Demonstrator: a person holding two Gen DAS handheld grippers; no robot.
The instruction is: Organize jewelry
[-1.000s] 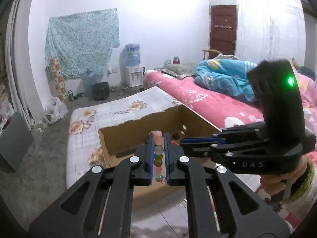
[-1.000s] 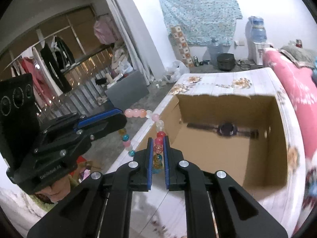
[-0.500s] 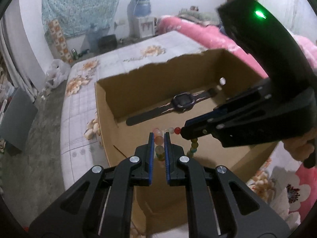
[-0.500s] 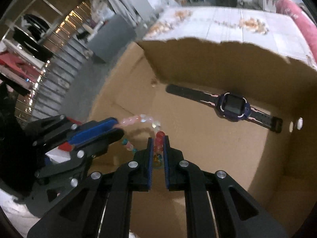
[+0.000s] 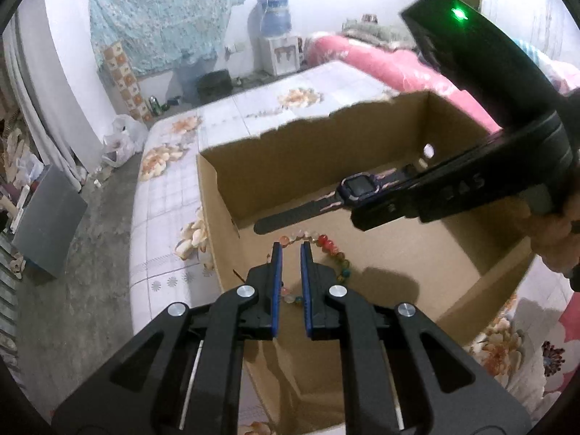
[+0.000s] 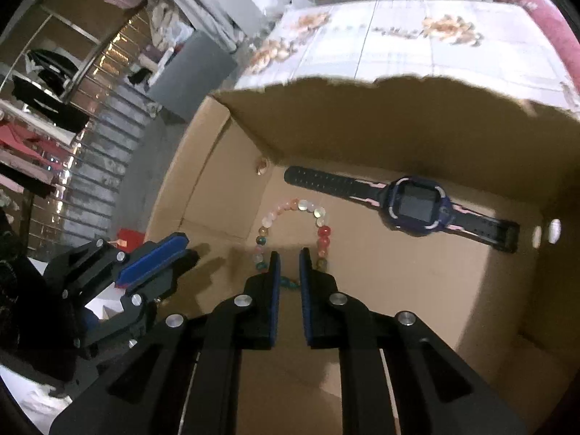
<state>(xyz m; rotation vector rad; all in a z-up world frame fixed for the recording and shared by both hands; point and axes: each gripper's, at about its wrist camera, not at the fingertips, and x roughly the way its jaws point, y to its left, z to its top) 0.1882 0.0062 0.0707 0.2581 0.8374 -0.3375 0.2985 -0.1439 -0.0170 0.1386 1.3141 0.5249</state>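
Observation:
A bead bracelet of pink, red and green beads lies on the floor of an open cardboard box, also seen in the left wrist view. A dark purple watch lies behind it near the far wall, and shows in the left wrist view. My left gripper hangs over the bracelet, slightly open and empty. My right gripper is also slightly open and empty above the bracelet. The left gripper shows at the left in the right wrist view.
The box stands on a floral sheet on a bed. A pink blanket lies at the back right. A grey panel leans on the floor at the left, with a water dispenser by the wall.
Both grippers have opened a little and let go of the bracelet, which now lies on the box floor. Both grippers have pulled back slightly.

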